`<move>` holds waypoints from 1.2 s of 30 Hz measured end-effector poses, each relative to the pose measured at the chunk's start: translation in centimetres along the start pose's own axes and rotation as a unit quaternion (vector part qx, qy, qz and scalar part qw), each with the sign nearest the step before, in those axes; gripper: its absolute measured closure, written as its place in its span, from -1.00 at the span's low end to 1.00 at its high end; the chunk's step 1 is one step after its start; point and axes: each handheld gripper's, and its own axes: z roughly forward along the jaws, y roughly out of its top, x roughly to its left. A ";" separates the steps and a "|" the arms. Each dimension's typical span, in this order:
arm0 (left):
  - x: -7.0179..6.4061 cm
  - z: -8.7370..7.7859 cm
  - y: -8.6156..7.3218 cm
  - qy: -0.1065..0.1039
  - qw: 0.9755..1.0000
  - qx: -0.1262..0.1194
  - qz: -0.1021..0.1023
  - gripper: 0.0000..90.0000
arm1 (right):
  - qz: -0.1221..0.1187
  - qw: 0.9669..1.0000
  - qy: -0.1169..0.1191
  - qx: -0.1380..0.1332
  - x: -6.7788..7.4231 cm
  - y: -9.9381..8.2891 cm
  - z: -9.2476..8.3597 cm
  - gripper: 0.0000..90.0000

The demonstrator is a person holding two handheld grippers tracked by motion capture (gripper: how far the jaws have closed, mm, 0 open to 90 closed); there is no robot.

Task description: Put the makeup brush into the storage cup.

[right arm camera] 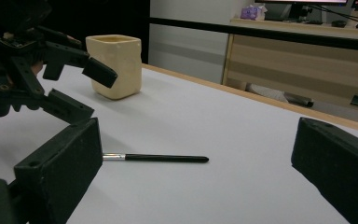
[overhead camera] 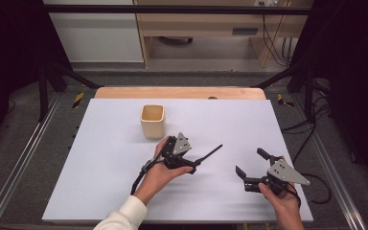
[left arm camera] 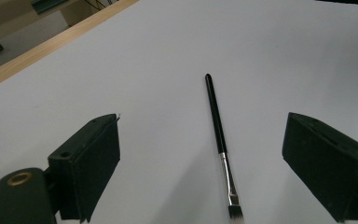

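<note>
Brush (right arm camera: 156, 158) bristle end hidden behind near jaw in right gripper view; bristle tip cut off by bottom edge in left gripper view. Inside of cup (overhead camera: 152, 120) too small to tell.

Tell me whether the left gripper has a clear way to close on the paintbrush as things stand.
Probably yes. The left gripper hangs just over the paintbrush, its jaws open with one either side of the brush near the metal ferrule. Nothing lies between them, and the cup stands well clear.
</note>
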 end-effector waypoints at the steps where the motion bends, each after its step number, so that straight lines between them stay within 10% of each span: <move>1: -0.1 0.3 0.0 -0.001 1.000 0.002 0.002 -0.72 | 0.000 1.000 0.000 0.000 0.0 0.0 0.0 -0.95; 21: -1.5 3.6 0.1 -0.010 0.998 0.055 -0.003 -0.13 | 0.007 1.000 -0.004 0.001 -0.1 0.0 -0.1 -0.95; 36: -1.7 4.3 1.2 -0.014 0.993 0.117 0.007 0.01 | 0.010 1.000 -0.002 0.002 -0.2 0.0 -0.1 -0.94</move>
